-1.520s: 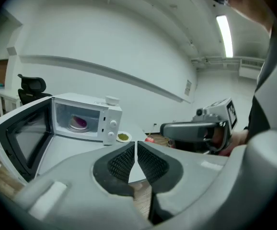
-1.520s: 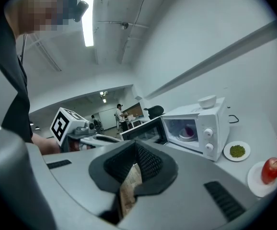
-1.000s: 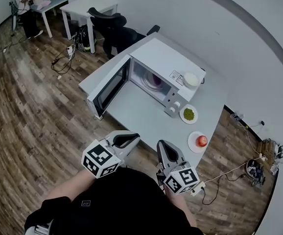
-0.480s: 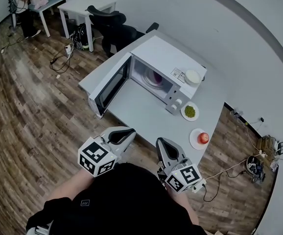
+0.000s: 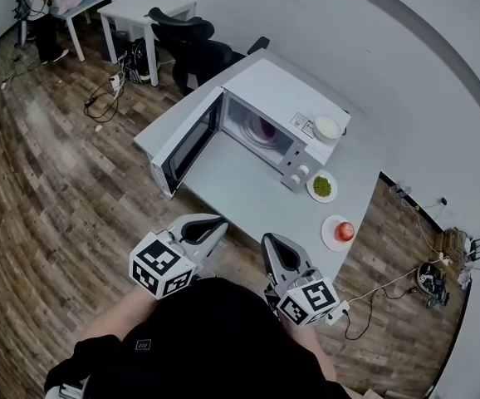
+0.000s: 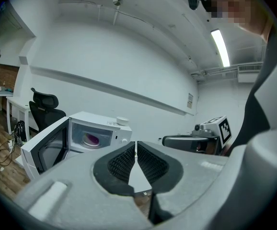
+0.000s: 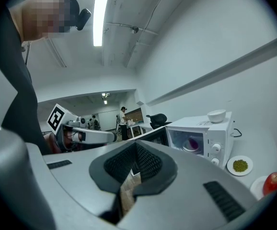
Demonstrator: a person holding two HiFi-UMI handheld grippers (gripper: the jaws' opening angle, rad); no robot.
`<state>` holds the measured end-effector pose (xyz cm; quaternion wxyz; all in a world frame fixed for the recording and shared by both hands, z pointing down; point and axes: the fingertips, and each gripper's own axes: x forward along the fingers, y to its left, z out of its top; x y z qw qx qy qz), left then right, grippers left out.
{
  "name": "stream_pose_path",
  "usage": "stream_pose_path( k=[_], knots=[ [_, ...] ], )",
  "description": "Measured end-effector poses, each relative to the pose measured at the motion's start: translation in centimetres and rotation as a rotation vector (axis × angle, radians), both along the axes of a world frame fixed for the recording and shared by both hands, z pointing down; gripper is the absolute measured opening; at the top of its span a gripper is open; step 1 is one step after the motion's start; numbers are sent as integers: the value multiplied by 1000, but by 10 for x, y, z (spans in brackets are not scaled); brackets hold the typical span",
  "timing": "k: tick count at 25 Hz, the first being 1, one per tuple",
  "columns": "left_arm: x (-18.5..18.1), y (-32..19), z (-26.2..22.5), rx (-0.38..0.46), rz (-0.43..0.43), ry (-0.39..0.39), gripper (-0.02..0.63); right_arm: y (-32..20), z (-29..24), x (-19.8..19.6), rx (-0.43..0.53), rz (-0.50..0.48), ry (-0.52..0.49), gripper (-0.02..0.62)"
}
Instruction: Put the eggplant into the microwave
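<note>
The purple eggplant (image 5: 267,129) lies on a white plate inside the white microwave (image 5: 286,96), whose door (image 5: 188,144) stands wide open to the left. It also shows in the left gripper view as the eggplant (image 6: 92,139) and in the right gripper view as the eggplant (image 7: 192,143). My left gripper (image 5: 221,222) and right gripper (image 5: 268,241) hover side by side off the table's near edge, well short of the microwave. Both are shut with nothing between the jaws, as seen at the left gripper (image 6: 135,145) and the right gripper (image 7: 136,146).
A white bowl (image 5: 326,128) sits on top of the microwave. On the grey table (image 5: 240,194), to the microwave's right, are a plate of green food (image 5: 321,187) and a plate with a red fruit (image 5: 344,231). Office chairs (image 5: 182,44), cables and a person stand farther back.
Both grippers have drifted slightly left and back from the table edge. Their jaws stay shut, and the eggplant and microwave door have not moved.
</note>
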<state>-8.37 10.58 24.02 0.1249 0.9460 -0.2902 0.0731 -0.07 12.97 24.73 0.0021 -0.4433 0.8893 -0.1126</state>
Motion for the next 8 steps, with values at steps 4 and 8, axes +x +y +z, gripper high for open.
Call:
stream_pose_path(
  k=[4,8],
  knots=[
    [-9,-8,-5,12,-20,-2,20,1,2,6,-8,22,4,14],
    [-12,-11,-7,16,-19,-10,20,0,2,8,-11,40,6,14]
  ],
)
